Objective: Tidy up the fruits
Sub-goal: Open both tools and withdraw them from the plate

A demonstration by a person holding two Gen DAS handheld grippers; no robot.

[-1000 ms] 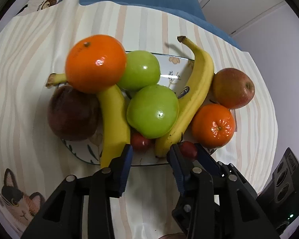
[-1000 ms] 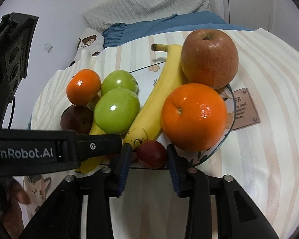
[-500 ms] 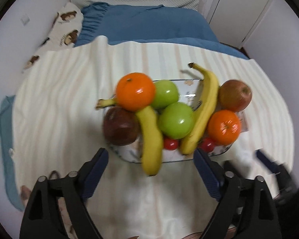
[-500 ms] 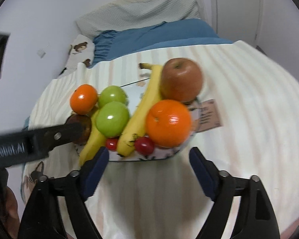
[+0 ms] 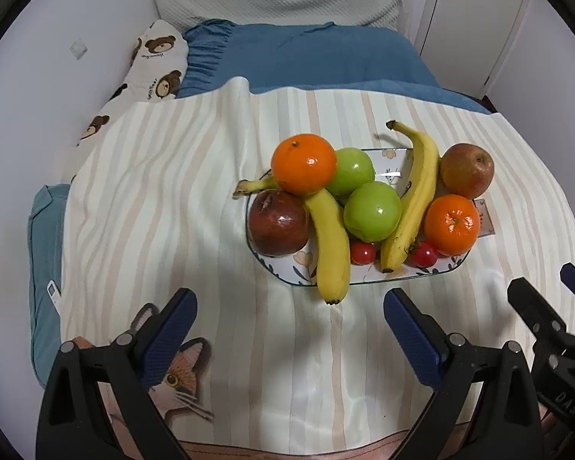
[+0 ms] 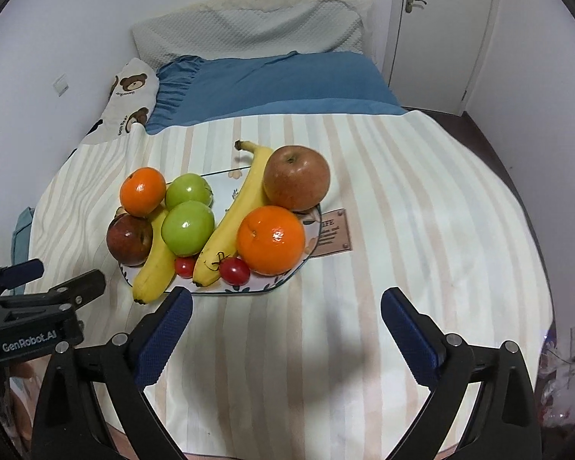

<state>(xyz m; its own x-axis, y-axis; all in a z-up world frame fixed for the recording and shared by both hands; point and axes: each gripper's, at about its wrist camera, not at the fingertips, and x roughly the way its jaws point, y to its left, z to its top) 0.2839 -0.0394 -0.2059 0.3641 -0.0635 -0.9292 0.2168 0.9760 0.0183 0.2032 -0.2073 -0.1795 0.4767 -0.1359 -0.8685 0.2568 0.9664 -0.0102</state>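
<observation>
A flowered plate point(image 5: 368, 276) point(image 6: 306, 243) on the striped cloth holds two oranges point(image 5: 304, 163) point(image 6: 270, 240), two green apples point(image 5: 372, 211) point(image 6: 188, 227), two red apples point(image 5: 279, 222) point(image 6: 297, 177), two bananas point(image 5: 331, 245) point(image 6: 235, 214) and two small red cherry tomatoes point(image 5: 362, 253) point(image 6: 234, 270). My left gripper point(image 5: 289, 327) is open and empty, held back from the plate's near edge. My right gripper point(image 6: 285, 326) is open and empty, near and to the right of the plate. Each gripper shows at the edge of the other's view.
The striped cloth point(image 5: 172, 199) covers a bed, with a cat print point(image 5: 180, 368) near the front left. A blue blanket point(image 5: 306, 57), a bear-print pillow point(image 5: 153, 65) and a grey pillow lie behind. A brown label point(image 6: 335, 232) sits beside the plate. A door point(image 6: 433, 30) stands at the back right.
Both grippers have opened wide and pulled back and up from the plate. One second ago each had its narrow jaws close around a cherry tomato; both tomatoes now lie on the plate.
</observation>
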